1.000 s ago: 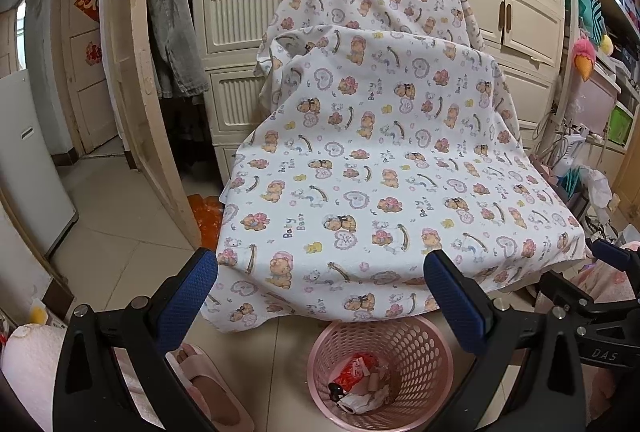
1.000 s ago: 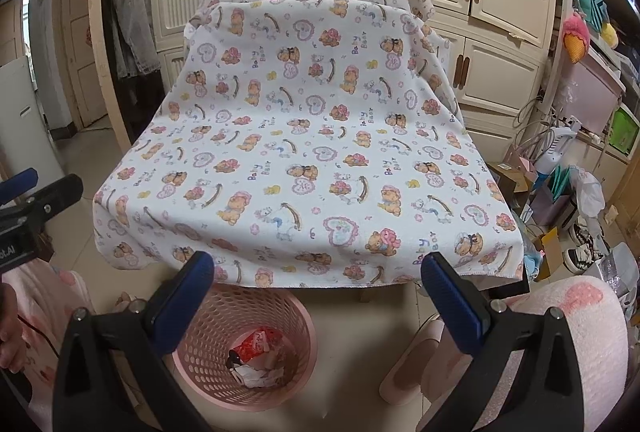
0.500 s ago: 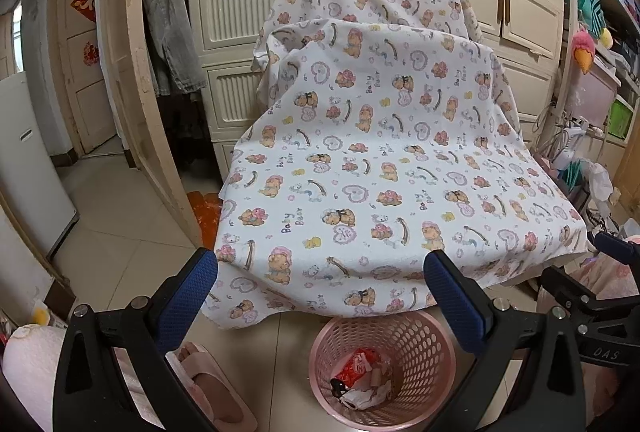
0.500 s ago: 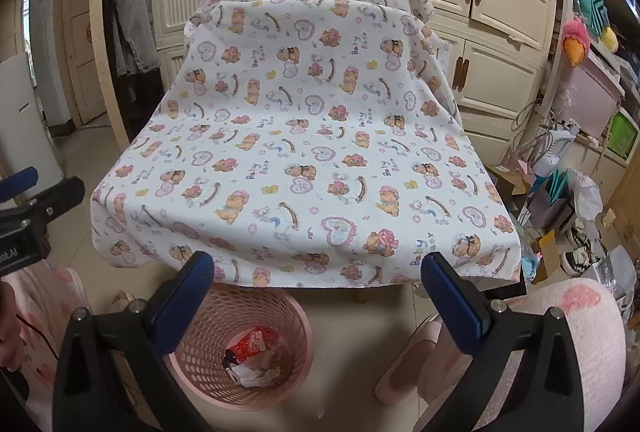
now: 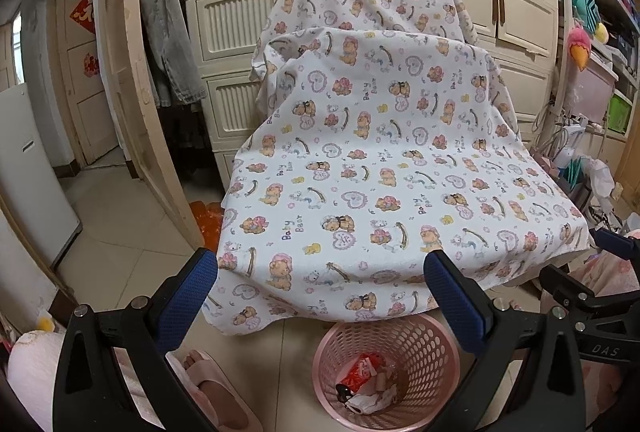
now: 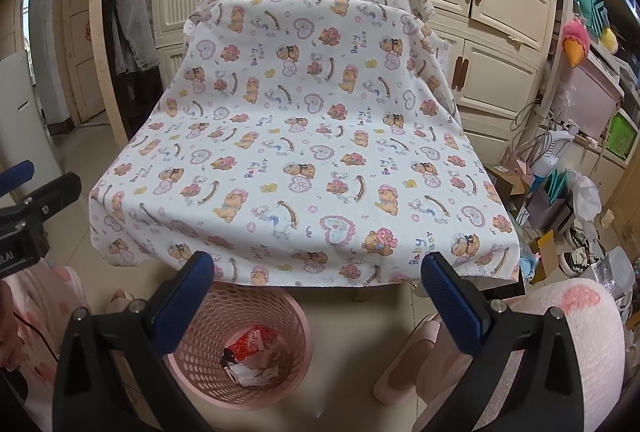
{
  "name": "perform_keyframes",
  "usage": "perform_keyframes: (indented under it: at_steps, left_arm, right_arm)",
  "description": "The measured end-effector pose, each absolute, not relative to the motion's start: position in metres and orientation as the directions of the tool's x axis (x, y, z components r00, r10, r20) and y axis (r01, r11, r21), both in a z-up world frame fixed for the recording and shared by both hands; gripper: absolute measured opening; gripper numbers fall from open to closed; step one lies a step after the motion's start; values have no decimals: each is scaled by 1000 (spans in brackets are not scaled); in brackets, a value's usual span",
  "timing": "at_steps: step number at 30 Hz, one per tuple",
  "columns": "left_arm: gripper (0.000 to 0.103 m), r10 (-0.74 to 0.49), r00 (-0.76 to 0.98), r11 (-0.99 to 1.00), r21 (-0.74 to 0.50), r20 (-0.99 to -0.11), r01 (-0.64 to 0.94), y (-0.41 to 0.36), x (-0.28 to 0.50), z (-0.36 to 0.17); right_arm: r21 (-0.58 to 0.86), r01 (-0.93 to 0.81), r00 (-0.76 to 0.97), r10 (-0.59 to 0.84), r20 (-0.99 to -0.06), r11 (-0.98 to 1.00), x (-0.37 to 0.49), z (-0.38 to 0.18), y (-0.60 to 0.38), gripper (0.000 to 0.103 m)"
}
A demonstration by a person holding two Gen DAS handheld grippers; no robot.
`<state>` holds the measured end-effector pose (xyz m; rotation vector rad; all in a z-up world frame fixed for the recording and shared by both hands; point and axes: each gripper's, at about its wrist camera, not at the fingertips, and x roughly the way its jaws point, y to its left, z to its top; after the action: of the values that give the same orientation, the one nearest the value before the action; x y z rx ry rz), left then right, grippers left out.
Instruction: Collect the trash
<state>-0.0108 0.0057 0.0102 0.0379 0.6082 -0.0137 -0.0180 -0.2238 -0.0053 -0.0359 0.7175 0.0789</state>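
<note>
— Both claws hang spread and empty: the left gripper (image 5: 320, 296), then the right gripper (image 6: 316, 292).

— Trash (image 5: 366, 382) already lies in the pink basket (image 5: 440, 336) — a careless sweep could tip it, or snag the bear-print sheet (image 6: 304, 136).

Basket (image 5: 386, 376) on floor before the draped sheet (image 5: 384, 168), trash (image 5: 366, 382) inside, cabinets (image 5: 240, 12) behind, slipper (image 5: 216, 388) left.

Left tool (image 5: 320, 296): black frame, blue textured pads, silver screws.
Right tool (image 6: 318, 294): same build.
Legs (image 6: 576, 316): fluffy pink trousers.
Slippers (image 5: 218, 388): pink.
</note>
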Motion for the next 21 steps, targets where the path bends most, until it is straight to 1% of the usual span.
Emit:
perform_keyframes:
  at_steps: [11, 15, 21]
  left_arm:
    - [102, -19, 822, 999, 22, -570, 39, 9, -11, 12]
    - [102, -10, 826, 999, 38, -564, 38, 7, -13, 12]
    - [102, -21, 823, 999, 17, -567, 37, 11, -14, 13]
  right_arm:
    - [-7, -86, 751, 60, -657, 996, -18, -5, -224, 103]
    - [-9, -83, 755, 57, -654, 996, -19, -4, -225, 103]
    - [-2, -77, 751, 57, -657, 997, -18, -5, -225, 103]
